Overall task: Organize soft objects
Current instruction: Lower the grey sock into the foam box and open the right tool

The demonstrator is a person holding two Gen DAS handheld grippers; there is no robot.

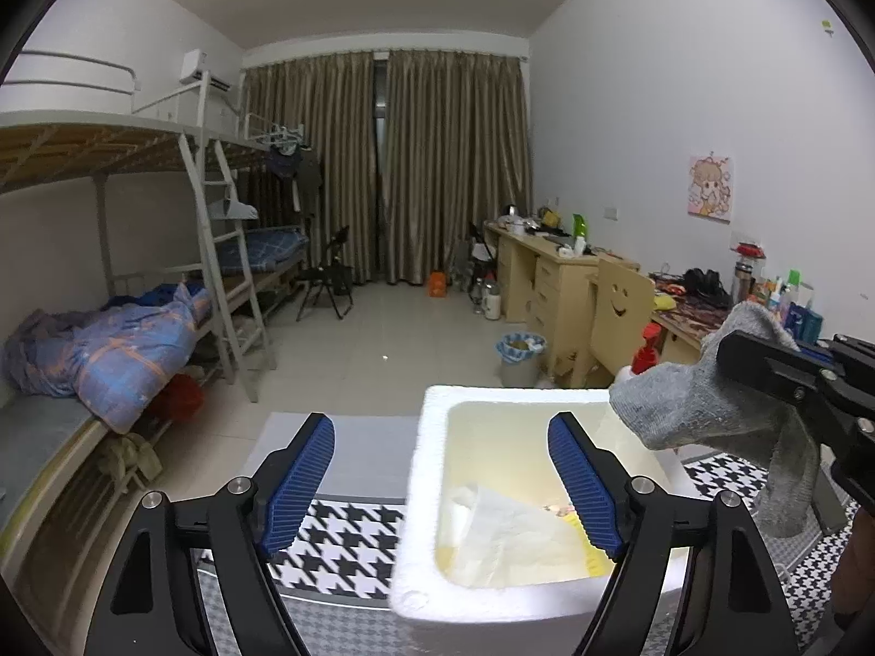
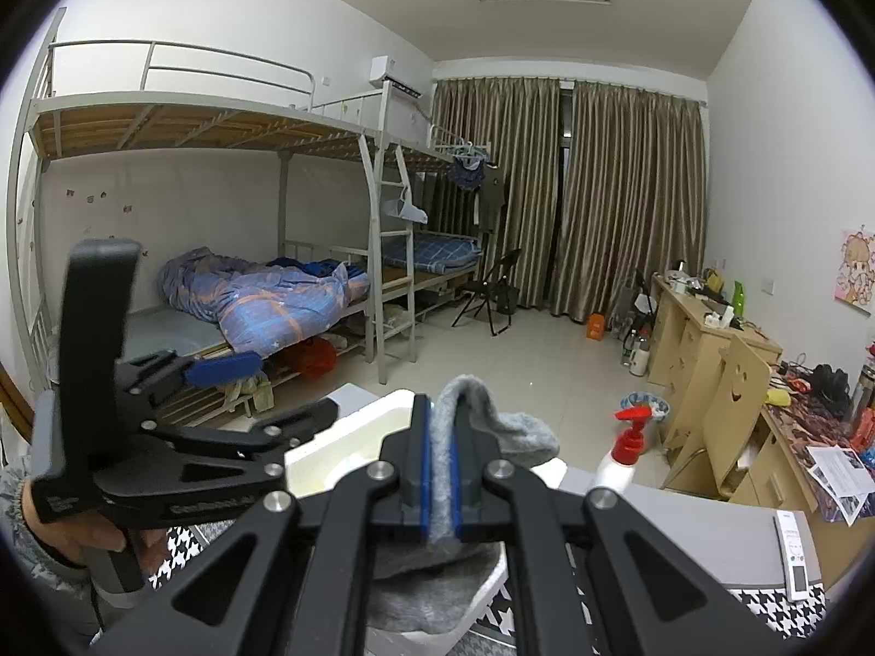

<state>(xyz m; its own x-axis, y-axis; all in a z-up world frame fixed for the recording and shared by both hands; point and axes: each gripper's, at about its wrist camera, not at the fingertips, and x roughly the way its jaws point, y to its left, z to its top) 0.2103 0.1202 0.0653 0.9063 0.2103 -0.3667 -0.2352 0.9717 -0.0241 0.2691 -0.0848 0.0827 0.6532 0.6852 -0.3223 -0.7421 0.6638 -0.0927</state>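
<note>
A white foam box stands on a houndstooth cloth; a white cloth and something yellow lie inside. My left gripper is open and empty, its jaws straddling the box's left wall. My right gripper is shut on a grey sock, which hangs over the box's right side. In the left wrist view the sock droops from the right gripper. The left gripper shows in the right wrist view, beside the box.
A spray bottle with a red top stands just beyond the box. A remote lies on the grey surface at right. Desks and a wooden chair line the right wall; bunk beds line the left.
</note>
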